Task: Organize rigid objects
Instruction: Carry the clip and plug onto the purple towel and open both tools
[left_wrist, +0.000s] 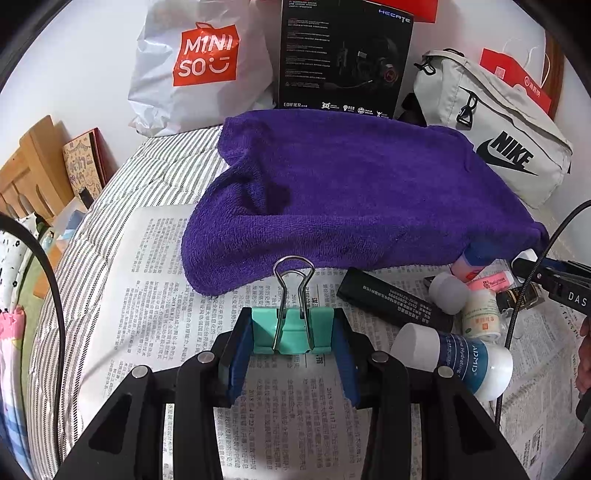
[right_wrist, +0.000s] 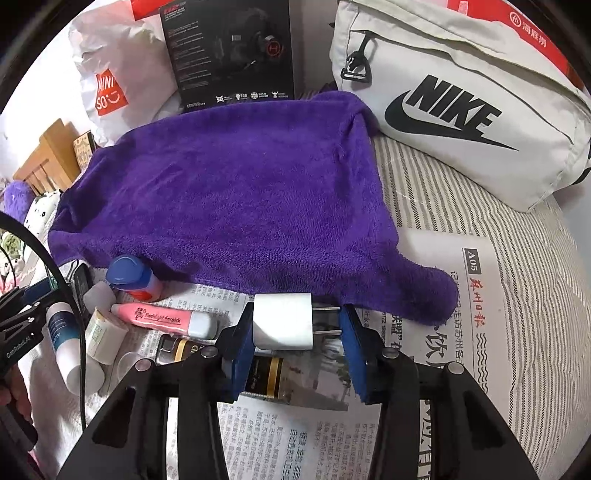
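Note:
In the left wrist view my left gripper (left_wrist: 293, 332) is shut on a teal binder clip (left_wrist: 291, 326), its wire handles standing up, just above the newspaper (left_wrist: 147, 295). In the right wrist view my right gripper (right_wrist: 295, 321) is shut on a white charger plug (right_wrist: 282, 321): one blue pad is on its body and the other meets the prong tips. A purple towel (right_wrist: 229, 192) lies spread behind both grippers. Between them lie a blue-capped bottle (right_wrist: 129, 275), a pink earpick tube (right_wrist: 162, 317), a white-and-blue tube (left_wrist: 454, 354), a small white bottle (left_wrist: 478, 310) and a black bar (left_wrist: 388, 299).
A black-and-gold item (right_wrist: 266, 373) lies under the right gripper. Along the back stand a white Nike bag (right_wrist: 461, 110), a black headset box (left_wrist: 343, 55) and a Miniso bag (left_wrist: 199, 62). The striped bedding (right_wrist: 535, 258) drops off at both sides. Cables (left_wrist: 55, 295) hang at the left.

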